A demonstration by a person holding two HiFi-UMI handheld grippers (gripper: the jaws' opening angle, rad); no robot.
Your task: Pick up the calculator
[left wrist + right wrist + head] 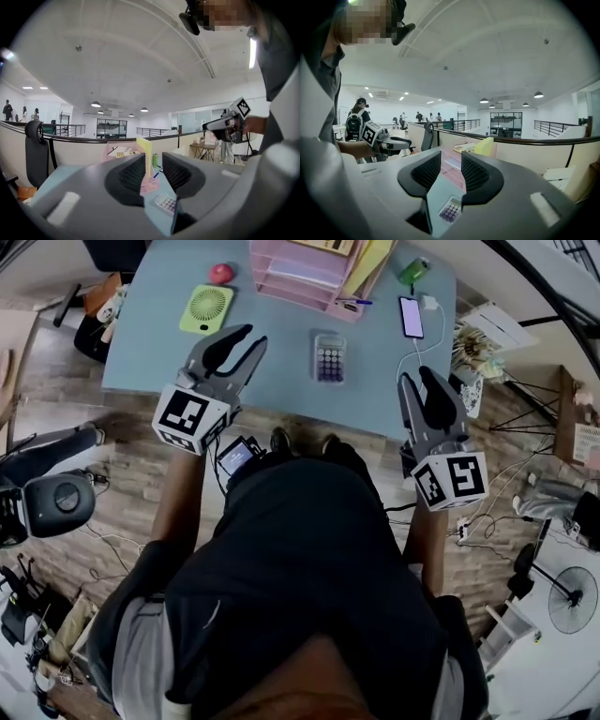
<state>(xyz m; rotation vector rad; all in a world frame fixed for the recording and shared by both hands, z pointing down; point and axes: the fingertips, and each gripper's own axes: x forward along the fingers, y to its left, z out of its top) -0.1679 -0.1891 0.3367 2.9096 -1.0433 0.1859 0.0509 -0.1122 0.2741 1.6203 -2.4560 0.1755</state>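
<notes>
The calculator, pale with purple keys, lies flat on the blue-grey table near its front edge. My left gripper hovers to its left, jaws apart and empty. My right gripper hangs at the table's front right edge, also open and holding nothing. In the left gripper view the calculator shows low between the jaws of the left gripper, well beyond them. The right gripper view has the calculator below the gap of the right gripper. Neither gripper touches it.
A green handheld fan and a red object lie at the back left. A pink paper tray with yellow folders stands behind the calculator. A phone on a white cable and a green bottle are at the back right.
</notes>
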